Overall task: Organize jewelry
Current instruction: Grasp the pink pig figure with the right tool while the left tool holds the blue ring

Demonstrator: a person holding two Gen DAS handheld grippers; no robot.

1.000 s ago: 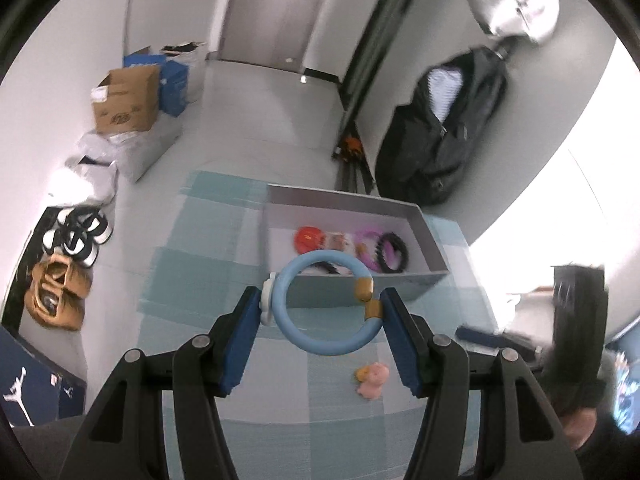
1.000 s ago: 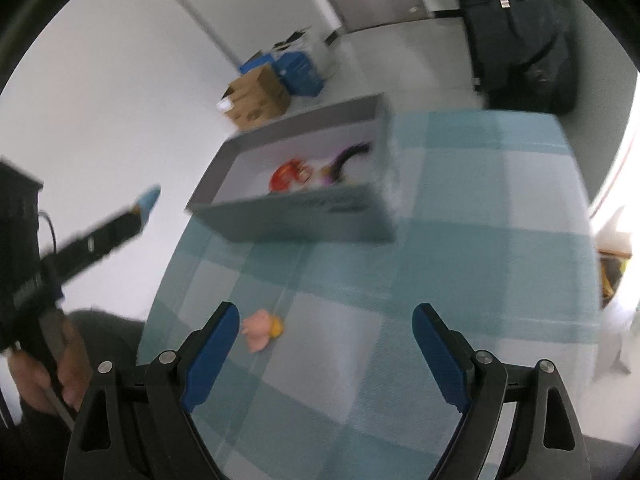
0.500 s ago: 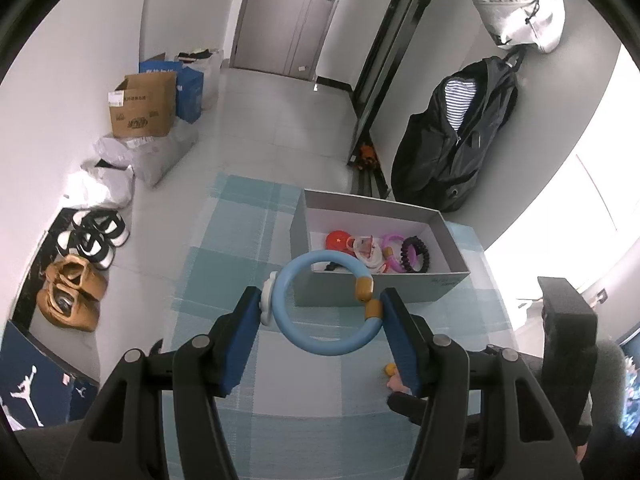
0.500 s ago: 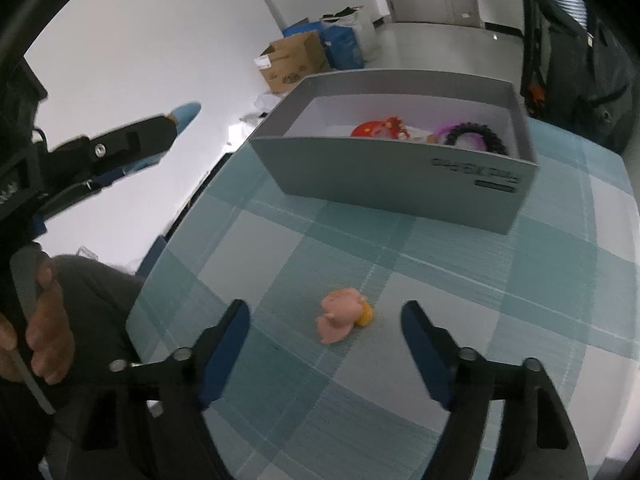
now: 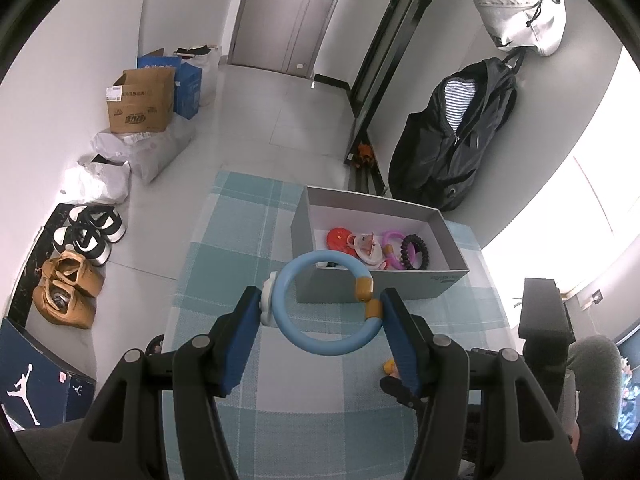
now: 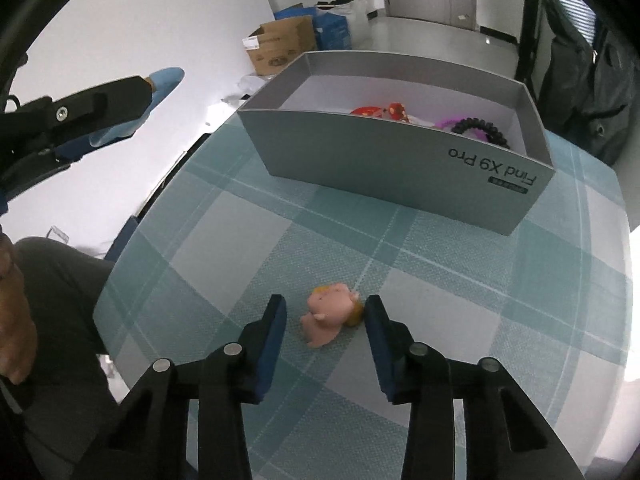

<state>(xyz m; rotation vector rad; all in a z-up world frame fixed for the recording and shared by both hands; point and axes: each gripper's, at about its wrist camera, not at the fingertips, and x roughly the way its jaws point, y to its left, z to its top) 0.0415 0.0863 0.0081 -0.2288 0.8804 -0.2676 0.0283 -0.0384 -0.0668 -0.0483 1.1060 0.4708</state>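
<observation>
Down at the bottom of the right wrist view, the right gripper (image 6: 325, 322) is closing in, jaws either side of the pink charm (image 6: 329, 314) lying on the checked cloth (image 6: 460, 292). The right pad looks to be just brushing the charm's yellow edge; the left pad stands clear of it, so no grip yet.

Over in the left wrist view, the left gripper (image 5: 323, 316) sits low and centre, jaws about halfway apart and clamped on the blue ring (image 5: 326, 303), which stands upright between the pads. A white bit of the ring presses the left pad and two gold beads sit by the right one. The same gripper pokes in from the upper left of the right wrist view, ring tip showing.

Further up the cloth, centre frame, sits the grey box (image 5: 360, 287), open-topped. Inside it: a red piece (image 5: 338, 237), a white-and-pink piece (image 5: 368, 246), a purple ring (image 5: 390, 246) and a black beaded bracelet (image 5: 415, 252), all bunched together.

Beyond the table, left of frame, shoes (image 5: 86, 236) and a cardboard box (image 5: 140, 106) on the floor; upper right, a black jacket (image 5: 452, 140) hanging on the wall.
</observation>
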